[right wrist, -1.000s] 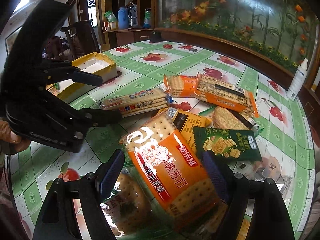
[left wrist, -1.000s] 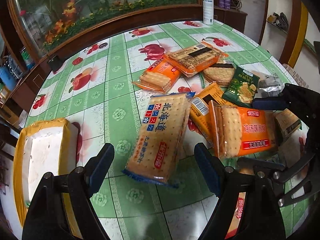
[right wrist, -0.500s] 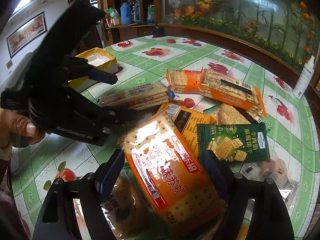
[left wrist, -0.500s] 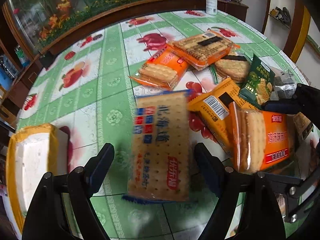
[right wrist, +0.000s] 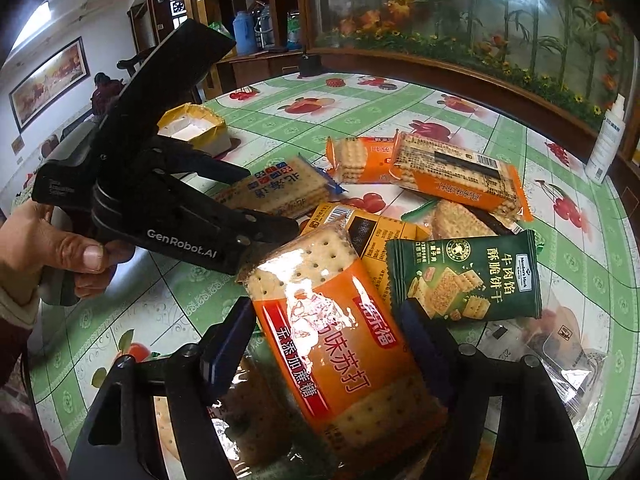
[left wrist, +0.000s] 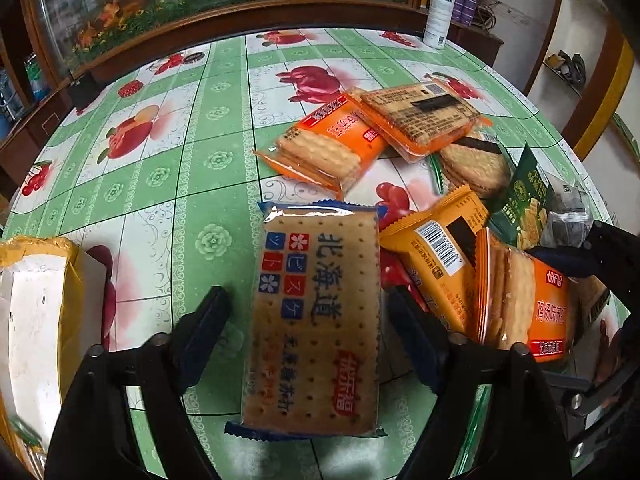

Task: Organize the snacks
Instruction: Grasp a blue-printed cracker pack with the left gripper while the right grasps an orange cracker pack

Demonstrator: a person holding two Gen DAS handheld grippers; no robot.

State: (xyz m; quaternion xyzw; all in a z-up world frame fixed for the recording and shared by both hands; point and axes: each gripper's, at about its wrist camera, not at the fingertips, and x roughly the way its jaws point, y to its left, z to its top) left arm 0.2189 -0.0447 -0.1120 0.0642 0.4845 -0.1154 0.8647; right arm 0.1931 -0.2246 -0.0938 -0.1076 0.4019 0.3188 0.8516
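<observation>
1. Two packs are being worked at once here. Far left on the desk point(left wrist: 216, 128) sits a yellow-rimmed box point(left wrist: 36, 304), probably where the snacks end up.
2. The left hand-held gripper point(left wrist: 308, 332) is spread wide, with the blue-edged cracker pack point(left wrist: 316, 320) lined up lengthwise between its fingers. There's a clear gap on both sides, so it isn't gripping yet. The straight line-up looks set for a pinch across the narrow sides.
3. Next over, the loose pile: a yellow barcode pack point(left wrist: 436, 256), two more orange packs behind, and a green biscuit pouch point(right wrist: 468, 276).
4. The right hand-held gripper point(right wrist: 324, 344) brackets the orange soda-cracker pack point(right wrist: 344, 344), which tilts up off the pile. I can't tell if the fingers are actually squeezing it or just alongside.
</observation>
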